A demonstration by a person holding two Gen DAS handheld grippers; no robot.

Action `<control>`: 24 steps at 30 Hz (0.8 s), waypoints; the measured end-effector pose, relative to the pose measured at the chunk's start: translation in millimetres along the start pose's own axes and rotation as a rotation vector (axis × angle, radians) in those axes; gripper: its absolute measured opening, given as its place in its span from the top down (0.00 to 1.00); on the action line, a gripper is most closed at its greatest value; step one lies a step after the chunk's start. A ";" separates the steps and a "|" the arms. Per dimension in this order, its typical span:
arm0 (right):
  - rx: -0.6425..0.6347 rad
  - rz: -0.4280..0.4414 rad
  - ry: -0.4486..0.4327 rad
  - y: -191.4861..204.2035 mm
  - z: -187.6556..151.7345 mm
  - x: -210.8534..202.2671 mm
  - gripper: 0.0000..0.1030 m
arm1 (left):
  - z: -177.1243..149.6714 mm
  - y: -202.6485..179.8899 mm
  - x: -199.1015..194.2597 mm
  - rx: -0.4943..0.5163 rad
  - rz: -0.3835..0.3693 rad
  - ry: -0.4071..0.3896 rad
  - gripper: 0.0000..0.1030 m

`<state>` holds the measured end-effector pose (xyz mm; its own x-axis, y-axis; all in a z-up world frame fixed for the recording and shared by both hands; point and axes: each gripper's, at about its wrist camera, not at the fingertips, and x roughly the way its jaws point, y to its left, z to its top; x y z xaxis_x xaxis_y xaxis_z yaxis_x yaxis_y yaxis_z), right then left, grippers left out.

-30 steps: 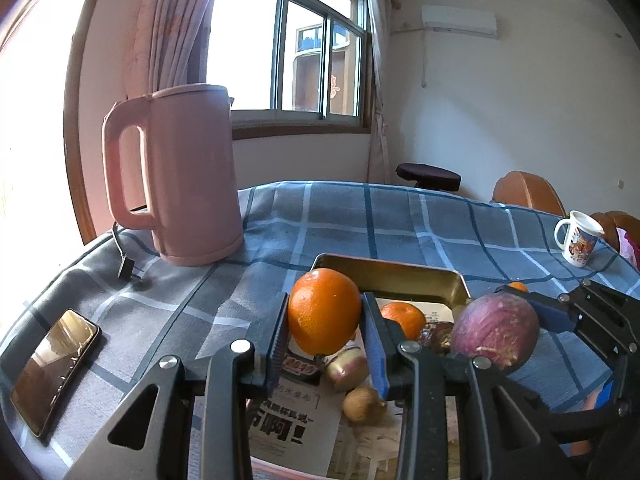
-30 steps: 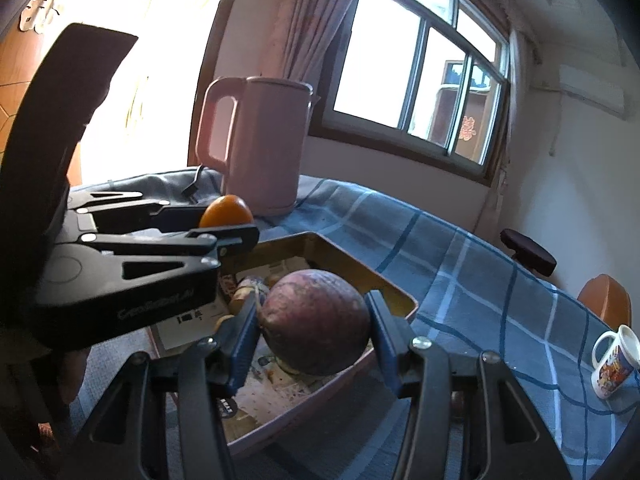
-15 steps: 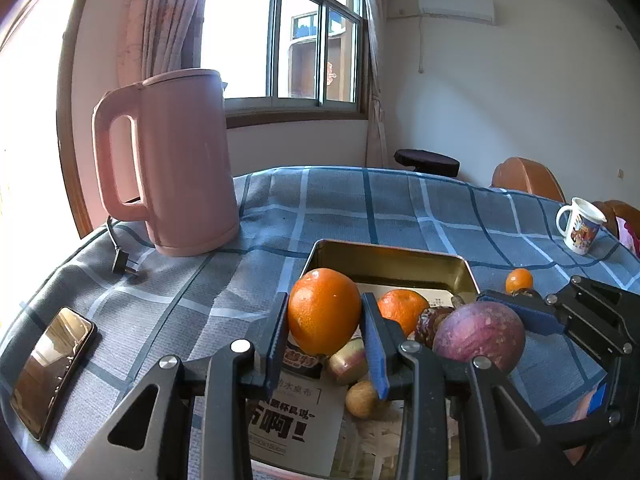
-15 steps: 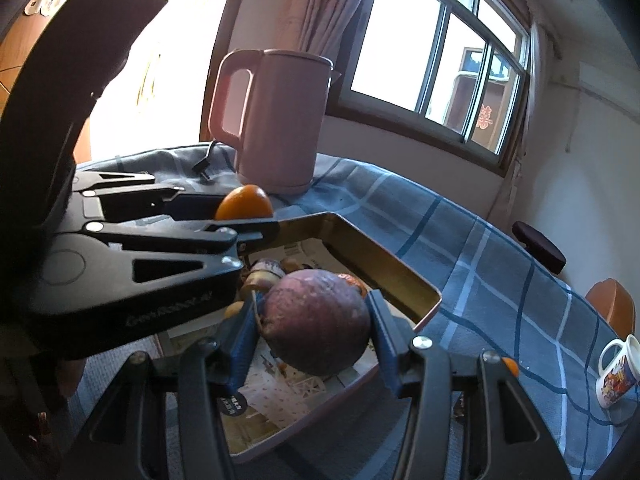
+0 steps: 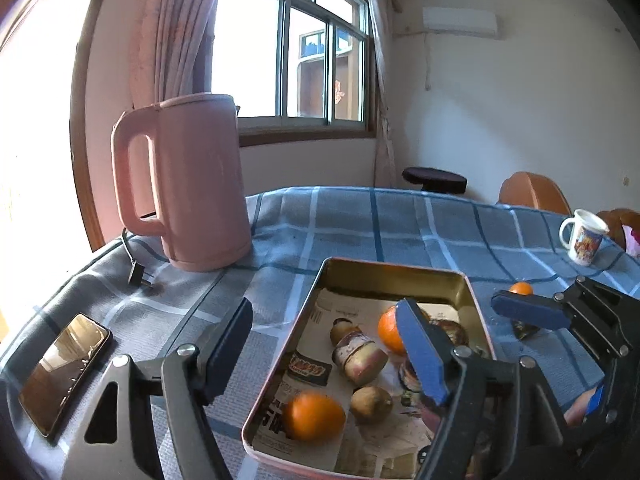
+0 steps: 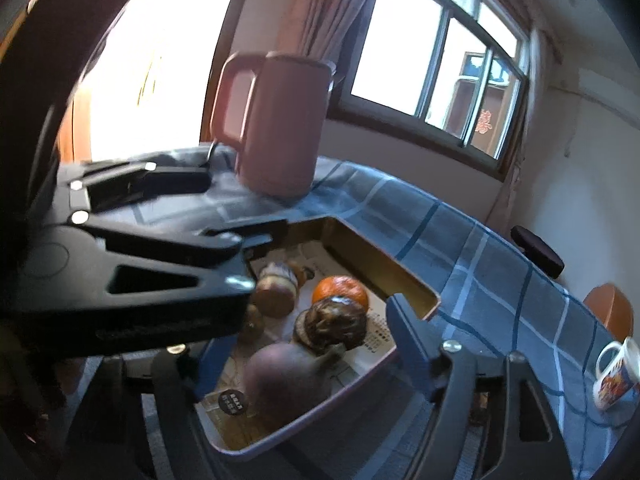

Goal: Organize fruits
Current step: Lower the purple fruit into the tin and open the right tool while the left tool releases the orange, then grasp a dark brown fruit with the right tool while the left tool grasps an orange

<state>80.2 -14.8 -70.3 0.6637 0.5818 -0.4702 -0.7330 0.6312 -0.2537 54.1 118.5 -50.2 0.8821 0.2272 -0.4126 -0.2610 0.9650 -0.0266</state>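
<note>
Both our jaws are opening over the tray [image 5: 474,304] and hold nothing: the orange [image 5: 314,416] lies near in it, the purple fruit [image 6: 286,376] also, released to collect fruits together.

A pink electric kettle [image 5: 196,184] stands upright on the counter's blue checked cloth [image 5: 360,220], its black plug [image 5: 140,276] lying just beside it. A phone [image 5: 64,372] lies flat near the counter's left edge. Far right stands a printed white mug [image 5: 584,236]. Behind are a curtained window [image 5: 292,52], a dark stool [image 5: 434,178] and a wall air conditioner [image 5: 460,22].
</note>
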 end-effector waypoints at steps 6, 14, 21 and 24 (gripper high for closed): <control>0.108 -0.053 -0.039 -41.2 -6.3 -27.3 0.24 | 3.4 -4.7 -8.6 -0.017 -0.018 -0.036 0.26; 0.255 -0.261 0.055 -117.8 -36.1 -41.8 0.17 | 1.0 -25.5 -4.7 0.011 -0.034 -0.027 0.26; 0.342 -0.232 0.205 -137.9 -47.3 -10.4 0.17 | 3.8 -41.7 0.8 0.055 -0.049 -0.012 0.26; 0.357 -0.198 0.244 -134.8 -48.8 1.1 0.19 | 5.3 -41.6 1.1 0.053 -0.051 -0.012 0.26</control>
<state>172.5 -124.3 -77.8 0.6995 0.3223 -0.6379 -0.4705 0.8795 -0.0716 68.1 79.4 -44.7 0.8985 0.1789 -0.4009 -0.1949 0.9808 0.0010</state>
